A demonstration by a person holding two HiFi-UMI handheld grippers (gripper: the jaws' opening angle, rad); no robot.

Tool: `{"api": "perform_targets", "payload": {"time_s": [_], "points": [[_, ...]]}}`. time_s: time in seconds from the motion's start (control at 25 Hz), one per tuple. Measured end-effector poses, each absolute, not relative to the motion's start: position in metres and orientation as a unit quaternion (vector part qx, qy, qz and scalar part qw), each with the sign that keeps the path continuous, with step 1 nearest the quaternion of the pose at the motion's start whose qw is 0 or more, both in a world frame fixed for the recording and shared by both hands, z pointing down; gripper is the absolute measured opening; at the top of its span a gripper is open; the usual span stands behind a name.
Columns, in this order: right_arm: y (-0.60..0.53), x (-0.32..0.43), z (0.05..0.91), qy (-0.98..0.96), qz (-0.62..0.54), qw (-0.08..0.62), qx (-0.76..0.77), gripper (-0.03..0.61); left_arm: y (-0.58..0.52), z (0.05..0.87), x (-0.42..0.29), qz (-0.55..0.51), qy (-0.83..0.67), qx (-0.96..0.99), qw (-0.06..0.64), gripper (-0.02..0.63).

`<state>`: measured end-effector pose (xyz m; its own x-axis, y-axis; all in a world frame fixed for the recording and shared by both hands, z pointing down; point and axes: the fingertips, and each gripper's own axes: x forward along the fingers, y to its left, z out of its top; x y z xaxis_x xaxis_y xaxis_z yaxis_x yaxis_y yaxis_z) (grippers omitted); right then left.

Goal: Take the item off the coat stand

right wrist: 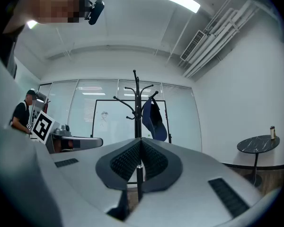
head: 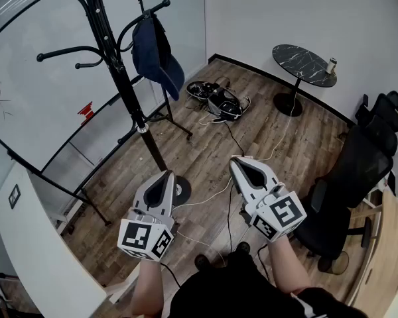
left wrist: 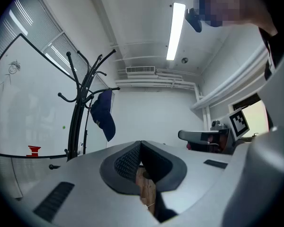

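A dark blue cap [head: 155, 53] hangs from a hook of the black coat stand [head: 123, 78] at the upper left of the head view. It also shows as the cap [left wrist: 103, 118] in the left gripper view and as the cap [right wrist: 154, 120] in the right gripper view. My left gripper [head: 168, 175] is held low in front of me, shut, with nothing between its jaws. My right gripper [head: 235, 161] is beside it at the same height, also shut and empty. Both point toward the stand, well short of the cap.
A whiteboard [head: 33, 78] on a wheeled frame stands behind the coat stand. A small round black table [head: 304, 65] with a can is at the back right. An office chair [head: 358, 171] stands to my right. Cables and a device [head: 215, 101] lie on the wood floor.
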<state>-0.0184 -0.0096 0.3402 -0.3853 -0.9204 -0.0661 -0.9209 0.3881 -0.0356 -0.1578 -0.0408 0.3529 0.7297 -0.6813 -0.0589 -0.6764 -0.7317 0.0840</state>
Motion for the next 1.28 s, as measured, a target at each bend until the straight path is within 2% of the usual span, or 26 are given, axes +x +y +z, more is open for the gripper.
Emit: {"api": "perform_targets", "payload": {"time_s": [0.92, 1.28], "points": [[-0.006, -0.026, 0.347, 0.823, -0.007, 0.051, -0.566, 0.032, -0.031, 0.365, -0.157, -0.038, -0.353, 0.934, 0.043, 0.015], [-0.057, -0.007, 0.350, 0.853, -0.008, 0.043, -0.520, 0.032, -0.067, 0.368, -0.132, -0.027, -0.403, 0.914, 0.041, 0.015]]}}
